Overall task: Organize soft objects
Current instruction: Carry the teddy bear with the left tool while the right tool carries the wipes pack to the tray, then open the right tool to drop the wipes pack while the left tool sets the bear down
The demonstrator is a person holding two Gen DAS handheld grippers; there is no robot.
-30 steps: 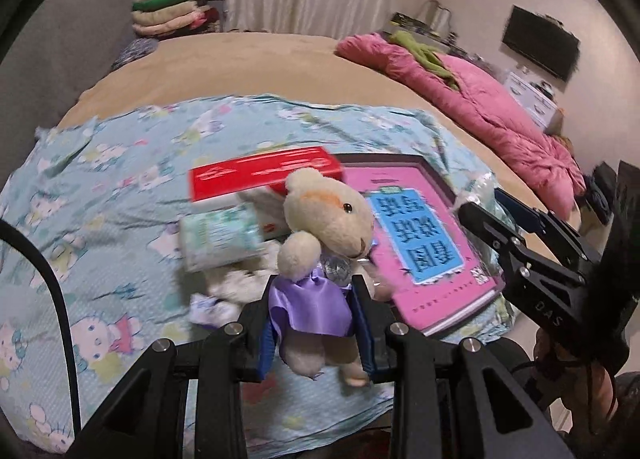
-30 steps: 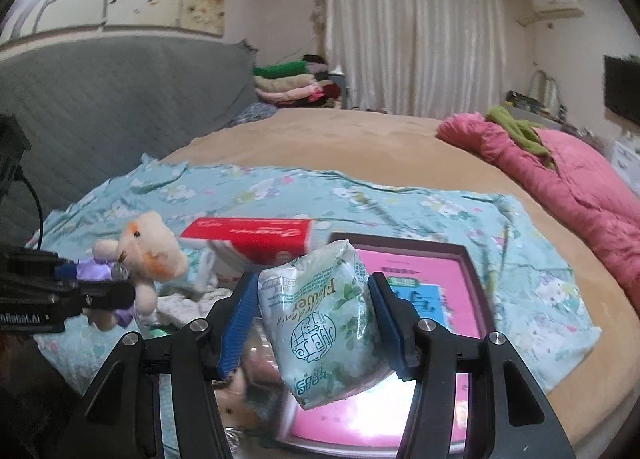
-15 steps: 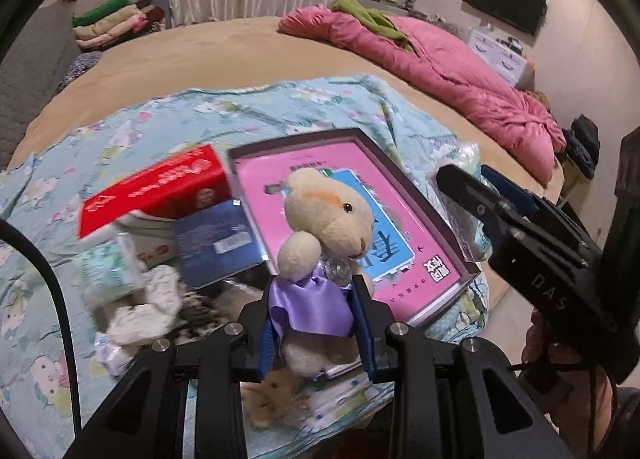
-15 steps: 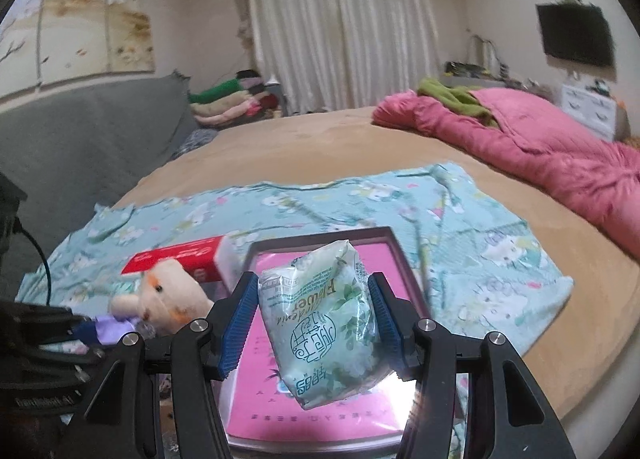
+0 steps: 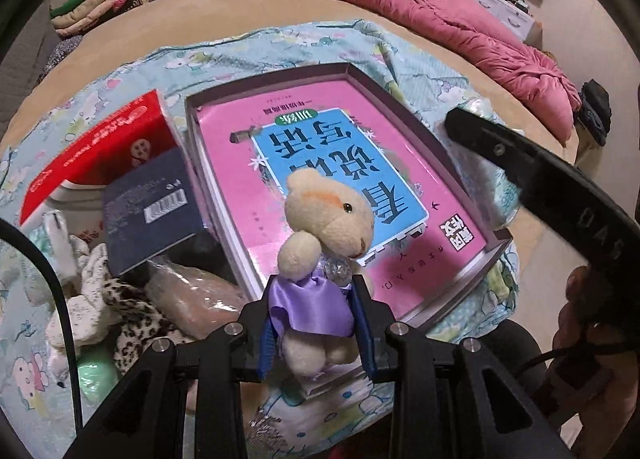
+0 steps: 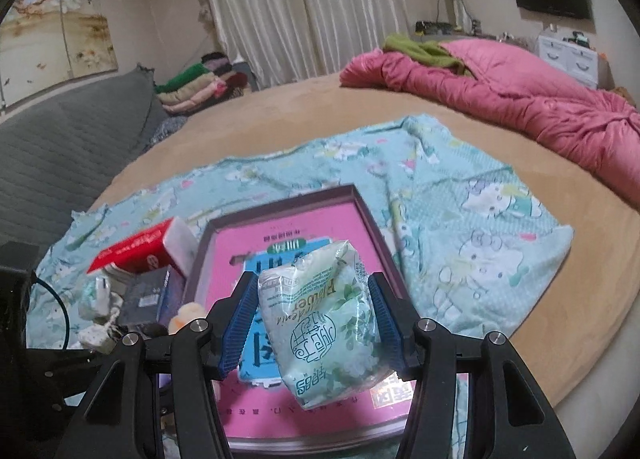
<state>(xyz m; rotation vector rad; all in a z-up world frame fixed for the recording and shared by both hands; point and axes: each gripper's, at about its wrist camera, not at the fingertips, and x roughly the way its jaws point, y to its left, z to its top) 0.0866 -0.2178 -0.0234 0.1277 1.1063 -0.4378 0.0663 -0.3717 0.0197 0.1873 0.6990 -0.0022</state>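
My left gripper [image 5: 316,323] is shut on a small cream teddy bear [image 5: 324,235] in a purple satin dress and holds it over the near edge of a shallow box [image 5: 440,139] with a pink and blue book in it. My right gripper [image 6: 316,323] is shut on a pale green tissue pack [image 6: 324,323] and holds it above the same box [image 6: 360,199]. The bear's head [image 6: 186,313] shows at the lower left of the right wrist view. The right gripper's arm [image 5: 560,195] crosses the right side of the left wrist view.
Left of the box lie a red carton [image 5: 100,155], a dark blue box [image 5: 152,207], white and leopard-print cloths [image 5: 104,299] and a bagged pink item [image 5: 192,295], all on a Hello Kitty sheet [image 6: 480,227]. A pink quilt [image 6: 520,107] lies far right, folded clothes [image 6: 196,87] behind.
Both grippers have swung right and come in over the pink book box, each still holding its item. The box now fills the middle of both views.
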